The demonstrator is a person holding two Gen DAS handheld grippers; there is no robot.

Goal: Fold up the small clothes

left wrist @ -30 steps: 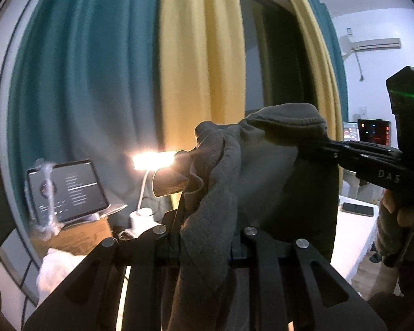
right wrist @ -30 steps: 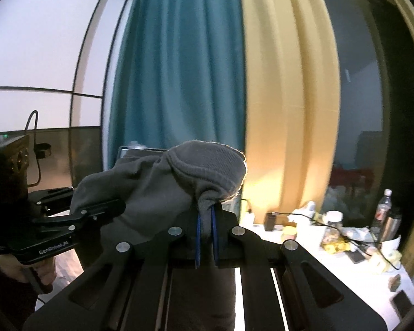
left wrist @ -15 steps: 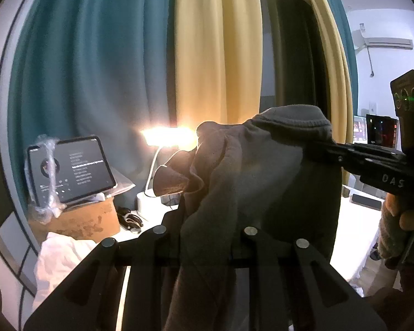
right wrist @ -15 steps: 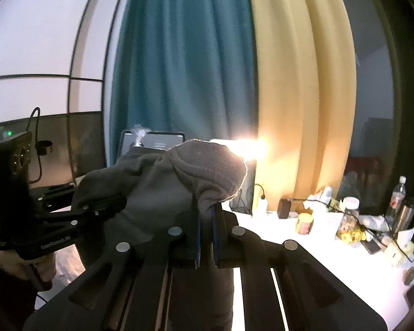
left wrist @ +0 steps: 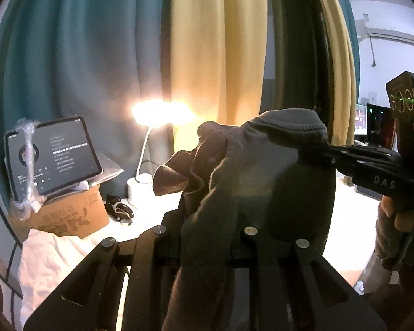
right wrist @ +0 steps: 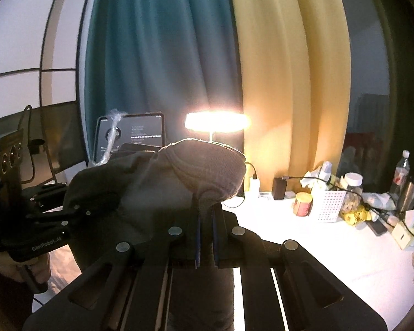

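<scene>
Hanging garment (left wrist: 251,182) between both claws.

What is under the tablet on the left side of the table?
The tablet leans on a stand atop a cardboard box, with white cloth in front. What is in the box, and the table beneath it, stay hidden.

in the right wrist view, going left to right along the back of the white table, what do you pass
tablet → lit lamp → white charger → black box → red can → white basket → water bottle → steel flask
</scene>
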